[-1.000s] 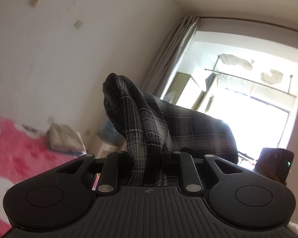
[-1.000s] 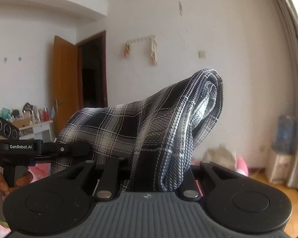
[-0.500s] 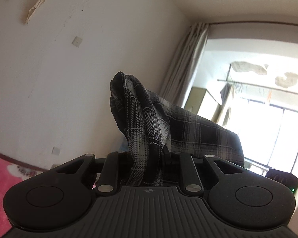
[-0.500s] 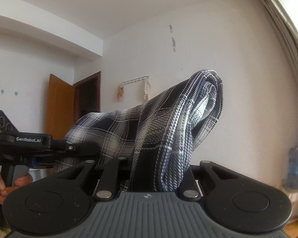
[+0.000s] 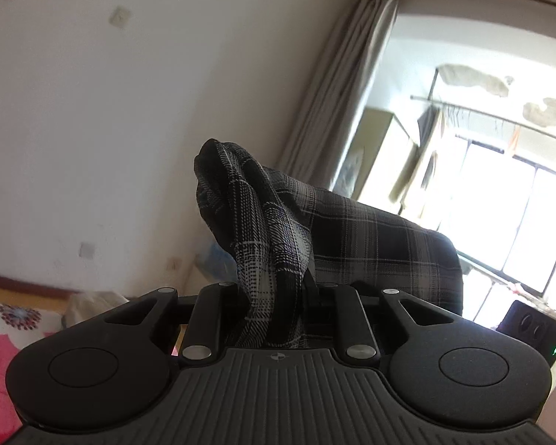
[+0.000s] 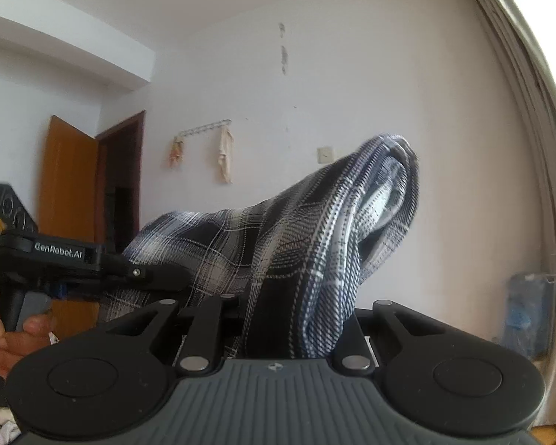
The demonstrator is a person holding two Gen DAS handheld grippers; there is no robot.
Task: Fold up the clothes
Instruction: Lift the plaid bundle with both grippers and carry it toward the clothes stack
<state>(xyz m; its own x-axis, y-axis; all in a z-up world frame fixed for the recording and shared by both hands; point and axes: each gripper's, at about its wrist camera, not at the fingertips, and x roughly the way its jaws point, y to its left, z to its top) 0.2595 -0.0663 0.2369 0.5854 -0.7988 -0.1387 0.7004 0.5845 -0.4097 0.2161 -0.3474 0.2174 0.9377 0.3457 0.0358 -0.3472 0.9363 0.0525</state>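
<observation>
So the plaid garment [image 5: 352,233] is up in the air, stretched between the two tools and sagging a bit in the middle, with a bunched corner poking up out of each one. The left tool [image 5: 274,296] is clenched on one corner and the right tool [image 6: 289,307] is clenched on the other; neither grip looks any different from a second ago, same wad of cloth in both.

What did change is the background. In the left view the pink bedding [image 5: 7,330] had slid almost out of sight and now shows again at the lower left, with the curtain [image 5: 337,85] and bright window [image 5: 500,193] filling the right. In the right view the door [image 6: 70,204] and the hooks on the wall [image 6: 204,133] dropped back lower in the frame. The person's hand [image 6: 15,337] holding the left tool shows at the far left there.

My read: the whole spread garment is being carried sideways across the room, held taut, probably to lay it flat somewhere before any fold. No fold made yet as far as I can tell.
</observation>
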